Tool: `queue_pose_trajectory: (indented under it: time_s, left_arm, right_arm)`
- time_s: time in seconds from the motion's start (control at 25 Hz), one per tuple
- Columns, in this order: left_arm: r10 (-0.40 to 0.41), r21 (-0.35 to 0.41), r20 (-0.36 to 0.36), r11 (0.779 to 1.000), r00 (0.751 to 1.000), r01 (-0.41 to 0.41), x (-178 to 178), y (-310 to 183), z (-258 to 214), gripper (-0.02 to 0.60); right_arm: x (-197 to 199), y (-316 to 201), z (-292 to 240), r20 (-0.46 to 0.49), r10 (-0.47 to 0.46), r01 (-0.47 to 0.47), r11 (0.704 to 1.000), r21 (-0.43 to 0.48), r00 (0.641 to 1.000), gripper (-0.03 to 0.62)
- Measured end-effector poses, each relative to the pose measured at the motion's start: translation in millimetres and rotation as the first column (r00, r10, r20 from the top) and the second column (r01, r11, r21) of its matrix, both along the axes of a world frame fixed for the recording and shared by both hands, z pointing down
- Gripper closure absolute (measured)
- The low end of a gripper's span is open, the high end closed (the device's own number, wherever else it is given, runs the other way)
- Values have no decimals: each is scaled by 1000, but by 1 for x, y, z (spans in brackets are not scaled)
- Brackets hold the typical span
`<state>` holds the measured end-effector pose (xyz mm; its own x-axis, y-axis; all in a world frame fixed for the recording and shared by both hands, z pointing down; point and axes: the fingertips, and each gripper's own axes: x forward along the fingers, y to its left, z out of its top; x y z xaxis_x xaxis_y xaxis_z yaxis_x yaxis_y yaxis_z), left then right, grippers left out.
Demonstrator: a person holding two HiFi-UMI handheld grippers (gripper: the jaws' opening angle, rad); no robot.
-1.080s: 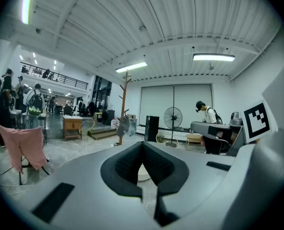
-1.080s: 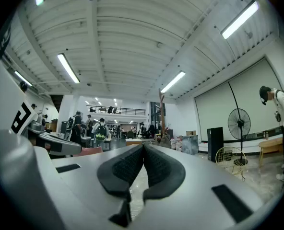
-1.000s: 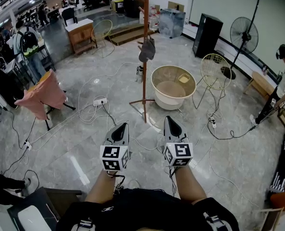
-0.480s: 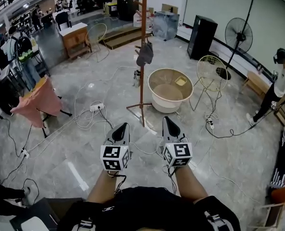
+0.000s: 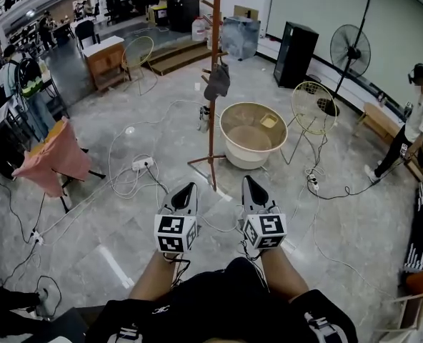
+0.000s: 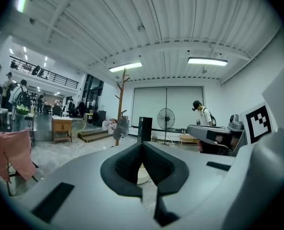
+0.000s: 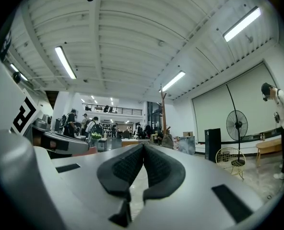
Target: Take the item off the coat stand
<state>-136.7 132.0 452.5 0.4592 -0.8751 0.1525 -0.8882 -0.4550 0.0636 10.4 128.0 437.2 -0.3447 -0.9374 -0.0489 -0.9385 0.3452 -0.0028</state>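
Note:
A tall brown wooden coat stand (image 5: 212, 98) rises from the grey floor ahead of me. A dark grey item (image 5: 217, 83), like a cap or small bag, hangs from a peg partway up it. My left gripper (image 5: 186, 189) and right gripper (image 5: 248, 183) are held side by side low in the head view, short of the stand's foot. Both are shut with nothing between the jaws. In the left gripper view the stand (image 6: 119, 104) and its hanging item (image 6: 119, 127) show far off beyond the gripper (image 6: 142, 144). The right gripper view shows the stand (image 7: 163, 115) past the gripper (image 7: 143, 146).
A beige round tub (image 5: 254, 134) sits right of the stand's foot. Wire chairs (image 5: 312, 104), a black speaker (image 5: 297, 45) and a floor fan (image 5: 350, 48) lie beyond. A person (image 5: 414, 123) stands at right. Cables and a power strip (image 5: 142, 164) cross the floor; a pink cloth (image 5: 51, 153) hangs left.
The head view has tilted up a little and the left gripper has edged slightly right. Both grippers stay shut and side by side.

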Motion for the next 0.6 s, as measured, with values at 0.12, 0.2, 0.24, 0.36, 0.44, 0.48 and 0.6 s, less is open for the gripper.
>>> queue_pose_trajectory:
  time_s: [0.12,0.2,0.24,0.36,0.44,0.48,0.6]
  left_arm:
    - [-1,-8,-4,1000,1000,1,-7,-15,2,569]
    - [-2,-12,-3,1000,1000,2,-9,-24,6,569]
    - [-2,-13,-2,1000,1000,2,-9,-29,7,569]
    - [-5,-13,1,1000,1000,5,-5,-54,10,569]
    - [-10,-12,6,1000,1000,10,-3,-73,13,569]
    - [-11,-11,10,1000,1000,12,-1,-82,15,569]
    - [-16,-6,20,1000,1000,16,4,-113,16,569]
  right_arm:
    - [-3,-15,-3,12,15,-15,1000,-7,1000,579]
    - [-2,-25,-2,35,16,-16,1000,-14,999,579]
    - [0,-31,-2,51,13,-12,1000,-15,999,579]
    - [7,-59,-2,57,9,-9,1000,1,998,579]
    - [10,-80,0,57,13,-13,1000,-2,998,579]
    - [13,-91,2,59,15,-14,1000,-4,998,579]
    - [20,-125,5,73,17,-16,1000,-8,997,579]
